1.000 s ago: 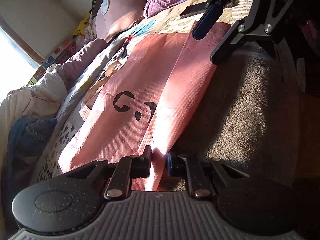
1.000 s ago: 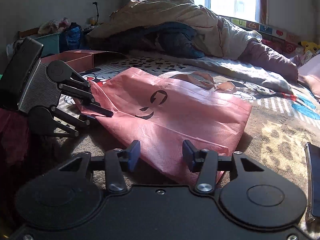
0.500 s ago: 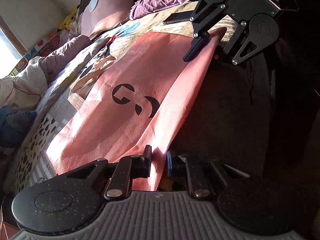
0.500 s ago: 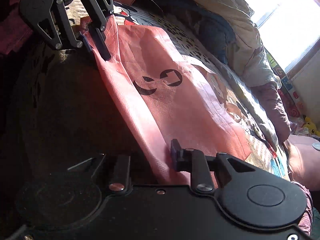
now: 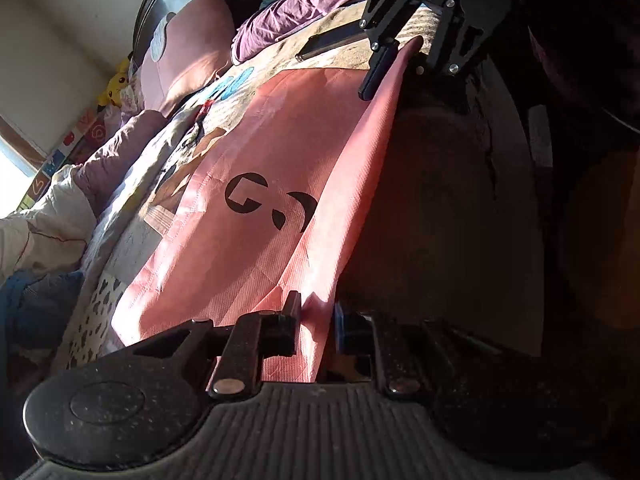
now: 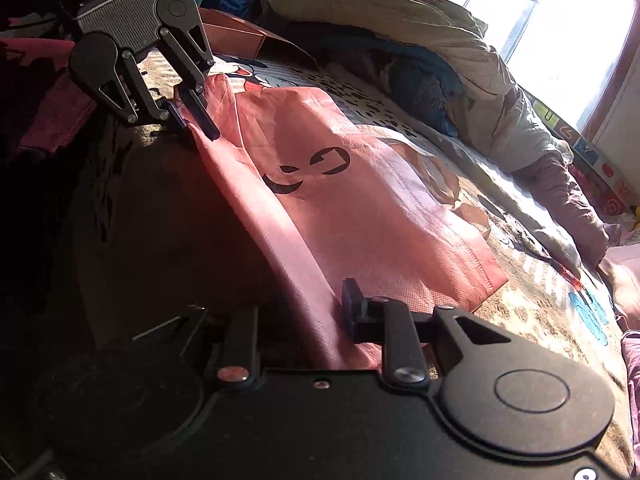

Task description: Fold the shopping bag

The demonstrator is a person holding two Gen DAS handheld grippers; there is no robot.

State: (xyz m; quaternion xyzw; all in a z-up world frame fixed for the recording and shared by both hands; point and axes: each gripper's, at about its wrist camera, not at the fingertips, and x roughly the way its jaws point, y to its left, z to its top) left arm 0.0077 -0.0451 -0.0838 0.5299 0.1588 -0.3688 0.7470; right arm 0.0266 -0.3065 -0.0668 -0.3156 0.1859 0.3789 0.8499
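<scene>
A pink shopping bag [image 5: 260, 160] with a black logo lies flat on the bed, and its near long edge is lifted off the blanket. My left gripper [image 5: 316, 312] pinches one corner of that edge; its jaws are easing open slightly with the fabric still between the pads. In the right wrist view the left gripper [image 6: 196, 128] holds the far corner of the bag [image 6: 360, 216]. My right gripper [image 6: 320, 300] is shut on the other corner, its left finger lost in shadow. From the left wrist view the right gripper [image 5: 390, 76] grips the far end.
A dark phone [image 5: 332, 42] lies on the leopard-print blanket beyond the bag. Piled quilts [image 6: 440, 40] and a bright window [image 6: 540, 20] fill the far side. A pink box [image 6: 236, 34], a pillow [image 5: 184, 52] and a yellow plush toy [image 5: 114, 84] sit nearby.
The right gripper, open a second ago, has closed on the bag's near edge. Both grippers rolled and the edge between them has come up taut off the blanket.
</scene>
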